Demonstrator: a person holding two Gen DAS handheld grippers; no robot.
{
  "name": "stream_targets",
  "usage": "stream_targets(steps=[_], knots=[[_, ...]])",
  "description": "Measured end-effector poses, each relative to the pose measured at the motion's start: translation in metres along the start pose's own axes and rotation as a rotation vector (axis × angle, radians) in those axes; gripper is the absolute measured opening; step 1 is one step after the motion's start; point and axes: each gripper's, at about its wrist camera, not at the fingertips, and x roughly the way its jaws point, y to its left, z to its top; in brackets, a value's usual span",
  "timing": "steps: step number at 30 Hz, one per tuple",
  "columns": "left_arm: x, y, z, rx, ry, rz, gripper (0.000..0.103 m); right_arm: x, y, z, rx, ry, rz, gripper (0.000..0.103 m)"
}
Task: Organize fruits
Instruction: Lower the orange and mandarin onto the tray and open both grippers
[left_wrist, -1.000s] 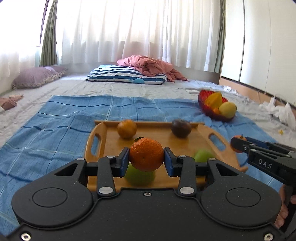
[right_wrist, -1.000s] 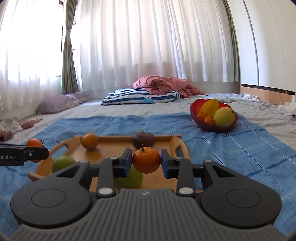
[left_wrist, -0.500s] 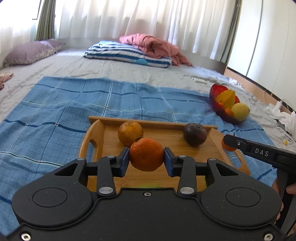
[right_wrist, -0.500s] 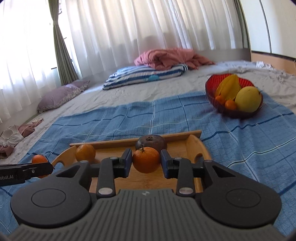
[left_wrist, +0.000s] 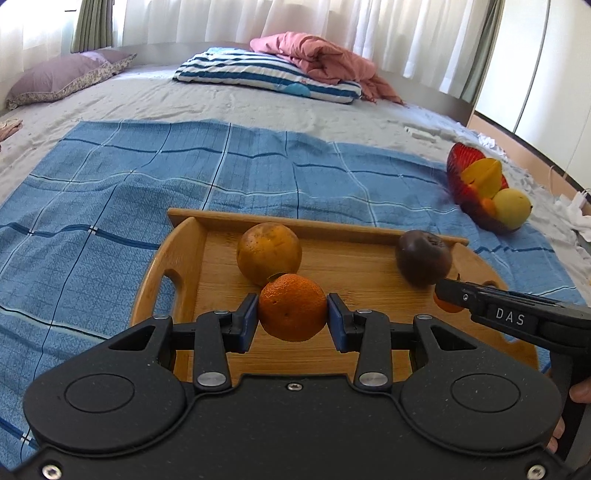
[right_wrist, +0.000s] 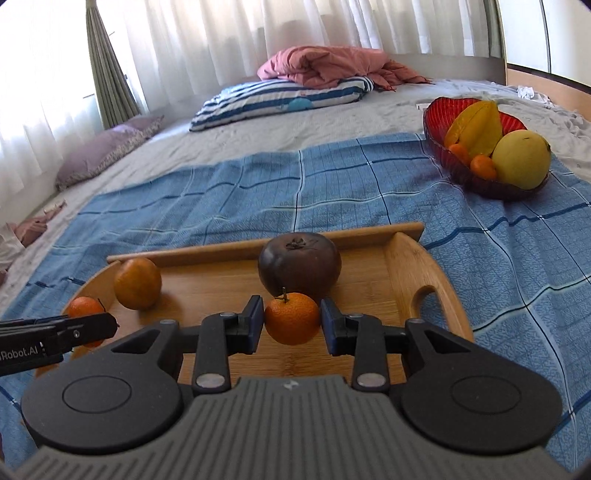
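Two fruits lie on the wooden tray (left_wrist: 184, 254) in the left wrist view: a dull orange (left_wrist: 269, 253) at the far middle and a dark brown fruit (left_wrist: 423, 257) far right. Left tongs (left_wrist: 291, 318) pinch a bright orange (left_wrist: 292, 312) above the tray; the right tongs reach in from the right.

From the right wrist view, right tongs (right_wrist: 292, 320) pinch a stemmed mandarin (right_wrist: 291, 318) just near of the brown fruit (right_wrist: 299, 263). Far right on the blue cloth (right_wrist: 258, 192), a red bowl (right_wrist: 491, 182) holds a starfruit (right_wrist: 476, 127).
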Motion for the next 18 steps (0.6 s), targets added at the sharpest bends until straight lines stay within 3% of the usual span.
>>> stream_targets(steps=[18], knots=[[0.030,0.003,0.004,-0.024,0.063,0.023,0.037,0.017,0.013,0.005,-0.067,0.049,-0.022,0.037]])
